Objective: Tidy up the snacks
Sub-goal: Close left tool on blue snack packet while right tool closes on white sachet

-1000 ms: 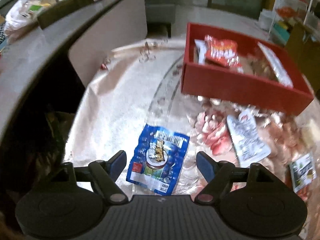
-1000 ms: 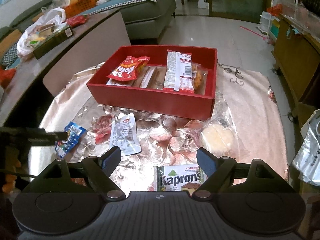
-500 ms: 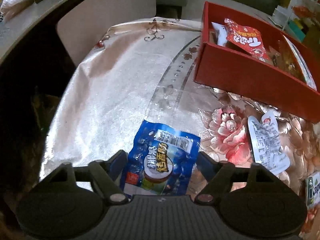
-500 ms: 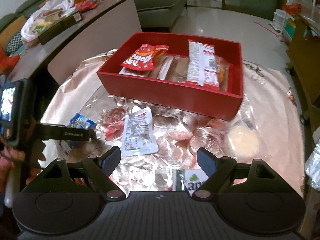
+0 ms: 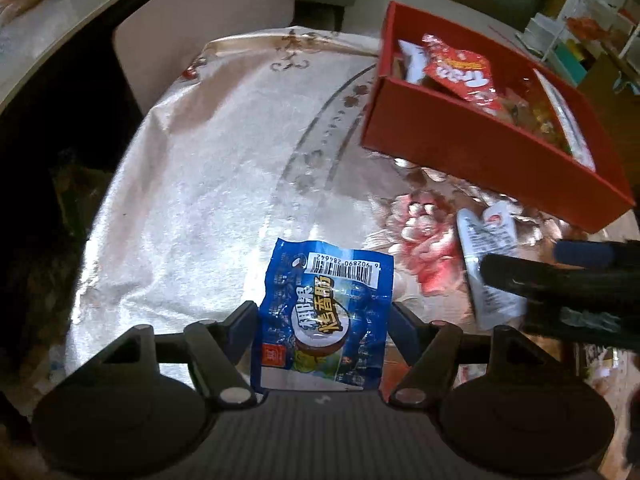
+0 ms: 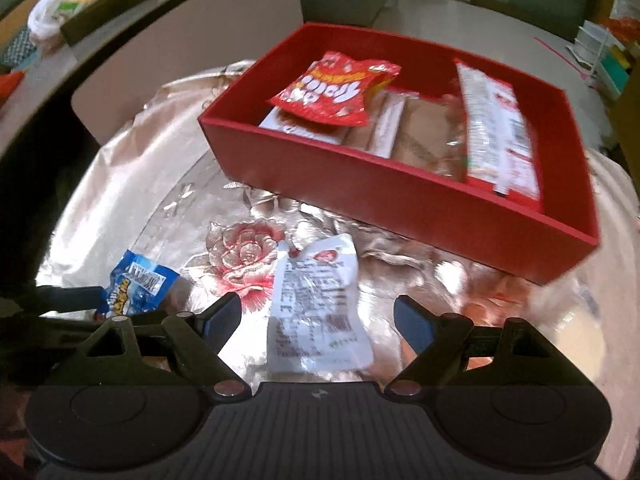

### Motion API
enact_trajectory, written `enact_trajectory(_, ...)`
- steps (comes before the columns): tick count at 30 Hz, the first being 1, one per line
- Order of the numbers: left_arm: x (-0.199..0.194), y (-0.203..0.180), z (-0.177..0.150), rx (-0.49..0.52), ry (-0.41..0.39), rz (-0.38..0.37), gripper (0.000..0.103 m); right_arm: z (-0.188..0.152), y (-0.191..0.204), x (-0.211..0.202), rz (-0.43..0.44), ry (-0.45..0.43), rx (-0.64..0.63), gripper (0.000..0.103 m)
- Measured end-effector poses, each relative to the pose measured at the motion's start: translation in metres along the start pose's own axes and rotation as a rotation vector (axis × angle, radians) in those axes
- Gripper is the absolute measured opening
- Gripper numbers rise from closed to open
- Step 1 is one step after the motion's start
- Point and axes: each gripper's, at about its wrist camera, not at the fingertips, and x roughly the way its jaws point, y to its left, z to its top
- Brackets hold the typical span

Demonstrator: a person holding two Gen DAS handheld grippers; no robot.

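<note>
The left gripper (image 5: 322, 322) was closing, its jaws narrowing on the blue packet (image 5: 326, 312) that lay flat between them; the pads looked right at the wrapper's side edges, though a firm pinch could not be confirmed. The packet's long axis ran along the fingers, barcode end pointing away toward the red box (image 5: 472, 152). The right gripper (image 6: 318, 318) hung wide and empty over the white sachet (image 6: 318, 308), which lay between its spread jaws, long axis also running toward the red box. Each hand had the nearer snack: blue packet well out from the box's near wall, white sachet just short of it. Inside the box a red bag (image 6: 336, 90) and a long wrapper (image 6: 498, 128) sat among other snacks on the shiny tabletop (image 5: 208, 184).
</note>
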Motion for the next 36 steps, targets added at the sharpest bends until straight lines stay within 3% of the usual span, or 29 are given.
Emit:
enact_trajectory(2,-0.001,-0.002,0.000,0.008,-0.003,-0.004,0.064,0.002,0.000,0.010,-0.013,0.016,-0.003,0.086)
enact_trajectory(4,0.002,-0.002,0.001,0.011,0.002,-0.004,0.064,0.001,0.002,0.022,-0.029,0.054,-0.026,0.077)
enact_trajectory(8,0.010,-0.002,0.000,0.024,0.017,0.042,0.064,-0.002,0.016,0.025,-0.078,0.040,-0.106,0.076)
enact_trajectory(10,0.010,-0.002,-0.001,0.028,0.018,0.043,0.064,-0.001,0.015,0.021,-0.054,0.039,-0.105,0.061)
enact_trajectory(12,0.007,-0.002,-0.001,0.024,0.013,0.029,0.064,-0.001,0.014,0.015,-0.039,0.040,-0.105,0.057)
enact_trajectory(21,-0.001,-0.003,0.001,0.025,-0.004,0.004,0.064,-0.005,-0.006,-0.022,0.026,-0.022,-0.034,0.054)
enact_trajectory(23,-0.002,-0.005,0.000,0.032,-0.004,0.000,0.064,-0.006,-0.012,-0.026,0.059,-0.013,-0.010,0.034)
enact_trajectory(24,-0.003,-0.006,0.000,0.036,-0.004,-0.003,0.064,-0.007,-0.013,-0.026,0.075,-0.002,0.000,0.031)
enact_trajectory(29,0.000,-0.007,0.001,0.039,0.007,0.005,0.064,-0.013,-0.018,-0.021,0.049,0.025,-0.001,0.037)
enact_trajectory(33,0.000,-0.008,0.001,0.044,0.011,-0.001,0.064,-0.006,-0.023,-0.022,0.050,-0.004,0.032,0.057)
enact_trajectory(36,0.003,-0.009,0.000,0.049,0.018,0.010,0.064,-0.003,-0.015,-0.008,0.052,0.011,0.024,0.060)
